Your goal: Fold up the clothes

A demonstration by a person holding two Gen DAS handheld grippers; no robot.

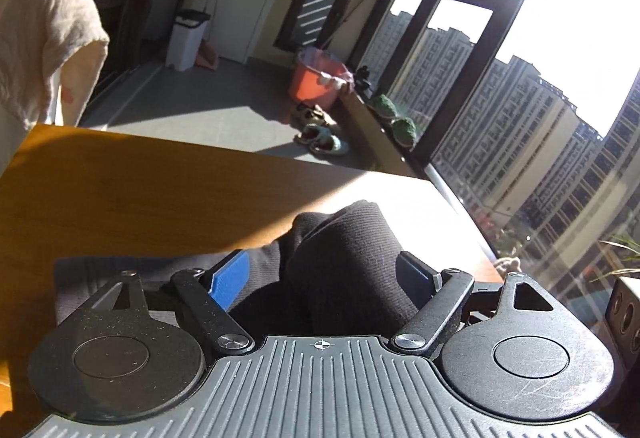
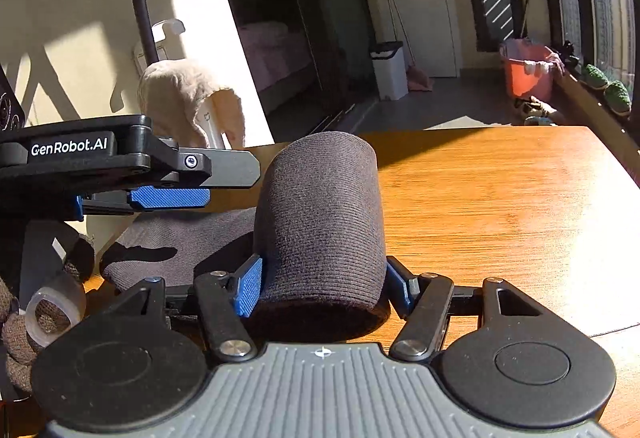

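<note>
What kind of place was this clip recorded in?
Most likely a high-rise flat's enclosed balcony or sunroom: tall windows facing apartment towers, slippers and an orange bucket on the floor, a wooden table holding dark clothing.

dark garment [image 1: 340, 262] between jaws, wooden table [image 1: 160, 198]

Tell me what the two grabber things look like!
Both grippers are black, with a ridged grey plate and two round black discs at the base. The left gripper and right gripper each have two black linkage arms with silver screws, ending in ribbed blue pads. From the right wrist view, white lettering on the left one's side reads GenRobot.AI. No cables show.
</note>
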